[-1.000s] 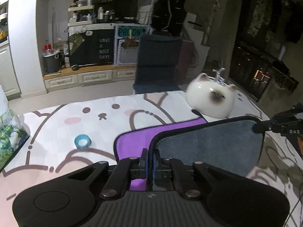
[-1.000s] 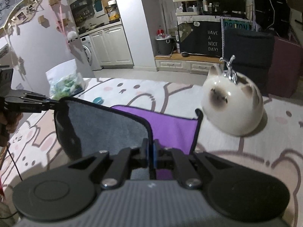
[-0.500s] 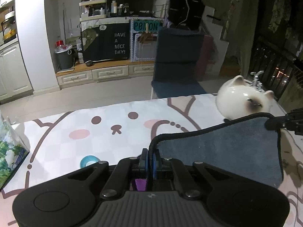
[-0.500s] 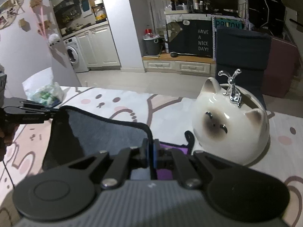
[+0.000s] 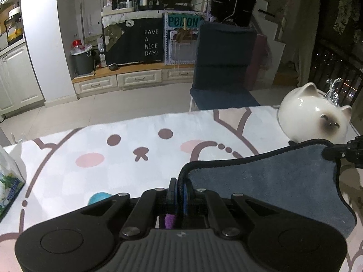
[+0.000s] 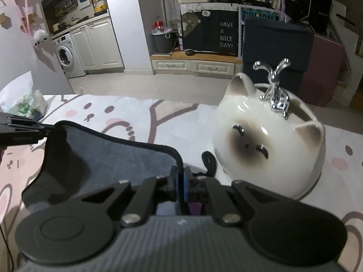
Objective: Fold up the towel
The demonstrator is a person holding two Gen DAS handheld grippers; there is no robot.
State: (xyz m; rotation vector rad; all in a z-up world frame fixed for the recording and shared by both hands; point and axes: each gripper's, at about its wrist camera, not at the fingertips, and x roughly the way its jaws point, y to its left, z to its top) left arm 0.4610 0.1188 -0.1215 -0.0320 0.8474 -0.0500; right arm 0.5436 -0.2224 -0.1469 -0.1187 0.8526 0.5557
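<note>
The towel is grey on this side with a black hem and purple on the other. It hangs between my two grippers above the table. My left gripper is shut on one corner of its hem. My right gripper is shut on the other corner; the towel also shows in the right wrist view. Each gripper shows at the edge of the other's view, the right and the left. A sliver of purple shows between each pair of fingers.
The table has a pink and white cat-print cloth. A white ceramic cat pot with a silver figure stands close in front of my right gripper. A blue tape roll and a tissue pack lie at left. A dark chair stands beyond the table.
Both grippers have carried the held towel edge forward over the rest of the towel, toward the far side of the table. The purple side has dropped out of sight.
</note>
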